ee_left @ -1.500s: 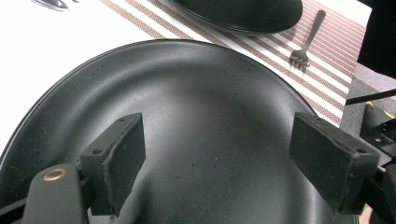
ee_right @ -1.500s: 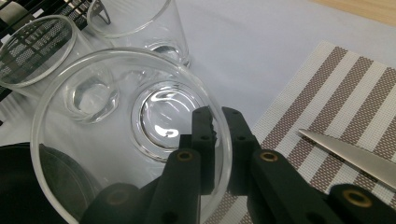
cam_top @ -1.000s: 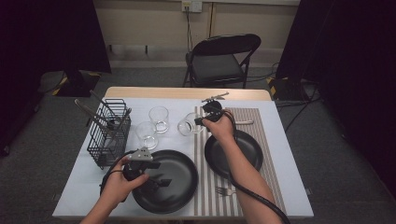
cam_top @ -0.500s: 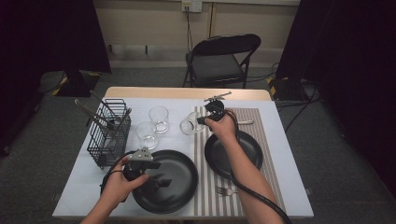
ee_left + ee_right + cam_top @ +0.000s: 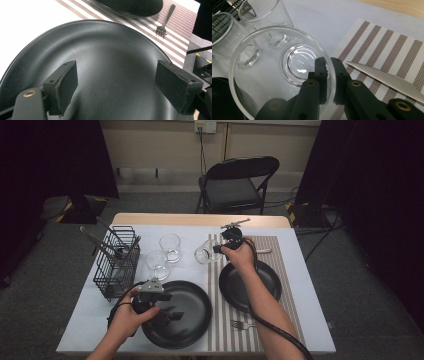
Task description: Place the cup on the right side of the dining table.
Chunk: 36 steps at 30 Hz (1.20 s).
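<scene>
Right gripper (image 5: 218, 249) holds tilted glass (image 5: 204, 253) above table (image 5: 300, 285).

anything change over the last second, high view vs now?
Nothing visibly moved. The right gripper stays shut on the rim of the tilted glass at the striped placemat's left edge. The left gripper still hovers open over the near black plate. The two upright glasses, wire basket, fork and far plate sit as before.
</scene>
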Tool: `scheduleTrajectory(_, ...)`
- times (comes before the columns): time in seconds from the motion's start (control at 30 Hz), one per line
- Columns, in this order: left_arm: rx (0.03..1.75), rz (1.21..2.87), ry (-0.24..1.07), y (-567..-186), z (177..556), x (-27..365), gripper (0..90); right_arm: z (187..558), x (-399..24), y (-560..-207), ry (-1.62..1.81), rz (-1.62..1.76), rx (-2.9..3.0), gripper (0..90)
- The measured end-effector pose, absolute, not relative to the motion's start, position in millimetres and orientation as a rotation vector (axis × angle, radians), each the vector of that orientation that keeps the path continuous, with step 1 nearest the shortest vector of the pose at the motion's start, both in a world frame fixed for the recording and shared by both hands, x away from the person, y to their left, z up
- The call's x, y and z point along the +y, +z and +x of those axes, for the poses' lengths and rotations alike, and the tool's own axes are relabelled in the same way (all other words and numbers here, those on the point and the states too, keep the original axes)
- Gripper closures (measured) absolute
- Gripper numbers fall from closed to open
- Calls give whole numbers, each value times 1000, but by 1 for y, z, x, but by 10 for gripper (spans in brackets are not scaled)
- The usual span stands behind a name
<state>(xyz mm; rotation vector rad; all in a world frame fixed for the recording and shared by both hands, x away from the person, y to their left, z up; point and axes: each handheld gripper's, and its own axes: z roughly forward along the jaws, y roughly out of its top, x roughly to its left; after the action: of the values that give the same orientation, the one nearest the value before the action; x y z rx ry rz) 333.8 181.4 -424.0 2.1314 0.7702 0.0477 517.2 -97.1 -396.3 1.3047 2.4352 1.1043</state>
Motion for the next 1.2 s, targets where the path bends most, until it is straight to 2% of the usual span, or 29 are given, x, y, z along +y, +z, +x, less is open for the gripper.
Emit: scheduleTrajectory(1.2,771,2128,51,-424,334,181,183,519,-122,-403,1085,1389,2382,851)
